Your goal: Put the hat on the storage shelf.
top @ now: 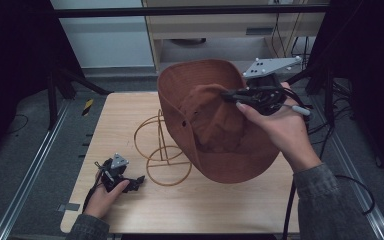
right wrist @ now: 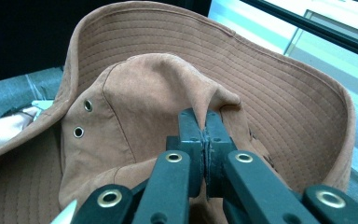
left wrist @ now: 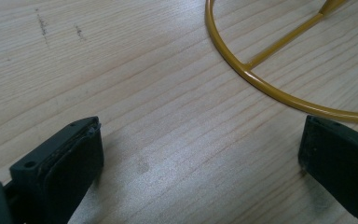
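A brown brimmed hat (top: 215, 120) hangs tilted above the wooden table, its crown pinched by my right gripper (top: 226, 94), which is shut on the fabric. In the right gripper view the jaws meet on a fold of the hat's crown (right wrist: 158, 93) at my right gripper (right wrist: 204, 122). A yellow wire stand (top: 162, 150) sits on the table just left of and below the hat. My left gripper (top: 139, 182) rests on the table near the front left, open with nothing between its jaws; in the left gripper view it (left wrist: 200, 154) faces the stand's base ring (left wrist: 261, 84).
The wooden table (top: 130, 210) has bare surface in front and to the left. Metal rails (top: 25, 180) run along both sides. A cabinet (top: 205, 35) stands behind the table, and cables lie on the floor at the right.
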Tool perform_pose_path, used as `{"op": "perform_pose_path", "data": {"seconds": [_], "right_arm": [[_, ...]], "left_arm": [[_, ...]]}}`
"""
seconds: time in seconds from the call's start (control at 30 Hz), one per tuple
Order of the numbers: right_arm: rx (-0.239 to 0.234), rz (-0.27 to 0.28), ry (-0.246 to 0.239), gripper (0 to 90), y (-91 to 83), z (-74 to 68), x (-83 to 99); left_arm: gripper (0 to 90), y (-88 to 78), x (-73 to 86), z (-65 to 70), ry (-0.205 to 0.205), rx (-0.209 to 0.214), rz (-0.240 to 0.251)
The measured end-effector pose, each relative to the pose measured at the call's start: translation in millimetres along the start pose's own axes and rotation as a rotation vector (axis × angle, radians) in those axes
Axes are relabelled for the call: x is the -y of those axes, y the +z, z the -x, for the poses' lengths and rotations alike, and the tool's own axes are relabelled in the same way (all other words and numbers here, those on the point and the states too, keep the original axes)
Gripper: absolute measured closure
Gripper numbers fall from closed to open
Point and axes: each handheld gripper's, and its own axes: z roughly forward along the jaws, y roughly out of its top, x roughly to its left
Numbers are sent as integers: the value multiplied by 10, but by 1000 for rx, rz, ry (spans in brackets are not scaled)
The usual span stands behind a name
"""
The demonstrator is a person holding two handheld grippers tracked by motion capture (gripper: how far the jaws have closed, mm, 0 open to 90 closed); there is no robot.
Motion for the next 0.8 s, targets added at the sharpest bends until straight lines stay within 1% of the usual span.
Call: {"op": "perform_pose_path", "data": {"seconds": [0.1, 0.43, 0.8], "right_arm": [[-6, 10, 2, 892, 70, -39, -48], [-30, 29, -13, 893, 262, -167, -210], [-53, 38, -21, 893, 456, -253, -325]], "left_arm": [[0, 0, 0, 0, 0, 0, 0], [0, -1, -1, 0, 0, 1, 0], [0, -2, -2, -1, 0, 2, -3]]}}
